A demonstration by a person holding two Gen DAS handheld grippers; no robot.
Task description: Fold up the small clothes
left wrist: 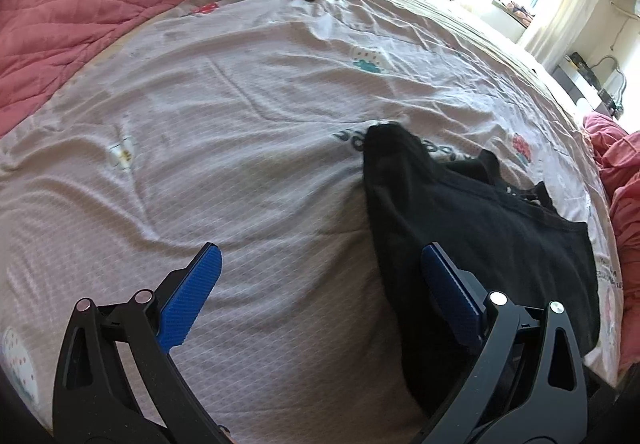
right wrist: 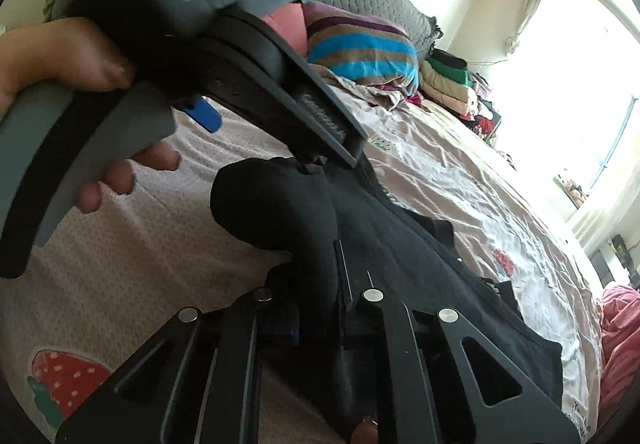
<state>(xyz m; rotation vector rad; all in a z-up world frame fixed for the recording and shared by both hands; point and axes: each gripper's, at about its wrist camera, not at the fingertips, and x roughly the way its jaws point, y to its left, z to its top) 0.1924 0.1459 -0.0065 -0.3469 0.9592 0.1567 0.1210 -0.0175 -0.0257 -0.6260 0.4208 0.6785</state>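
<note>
on pale printed bedsheet (left wrist: 248, 115), rumpled black garment (left wrist: 472, 211) lies pinched by right gripper (right wrist: 320, 308); left gripper (left wrist: 320, 264) gapes.

A small black garment (left wrist: 472, 219) lies partly folded on the bed, near its right edge. One narrow end is bunched into a rounded lump (right wrist: 264, 203) pointing toward the middle of the bed, while the wider part spreads flat, with straps showing along its far side.
</note>
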